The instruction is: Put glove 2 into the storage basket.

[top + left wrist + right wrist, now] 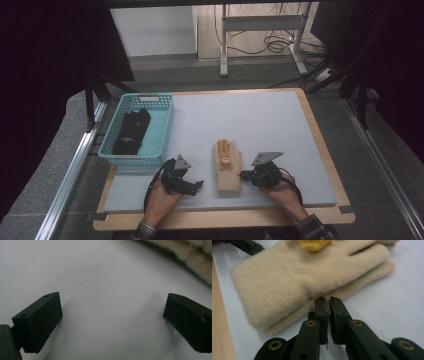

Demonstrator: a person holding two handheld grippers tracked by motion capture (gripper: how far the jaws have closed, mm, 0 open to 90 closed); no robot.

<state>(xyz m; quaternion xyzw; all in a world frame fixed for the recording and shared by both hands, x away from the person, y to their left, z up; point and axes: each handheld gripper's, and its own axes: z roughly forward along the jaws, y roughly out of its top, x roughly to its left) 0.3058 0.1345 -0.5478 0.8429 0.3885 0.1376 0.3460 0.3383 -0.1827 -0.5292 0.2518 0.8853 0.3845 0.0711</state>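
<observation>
Right hand-held gripper (328, 300) sits low at the near edge of the beige gloves (294, 285), jaws closed together, tips just touching the fleece edge; nothing visibly pinched between them. Left hand-held gripper (112, 315) hovers over the bare bench (100, 270), jaws spread wide, empty. Gloves lie stacked flat mid-bench (227, 167), between both grippers, a yellow tag (225, 161) on top. Blue basket (111, 150) to the left holds dark gloves (131, 131). Judged soft, light, floppy, fuzzy, not fragile; will sag when lifted. Best hold: cuff end, pinching both layers so the pair stays together.
</observation>
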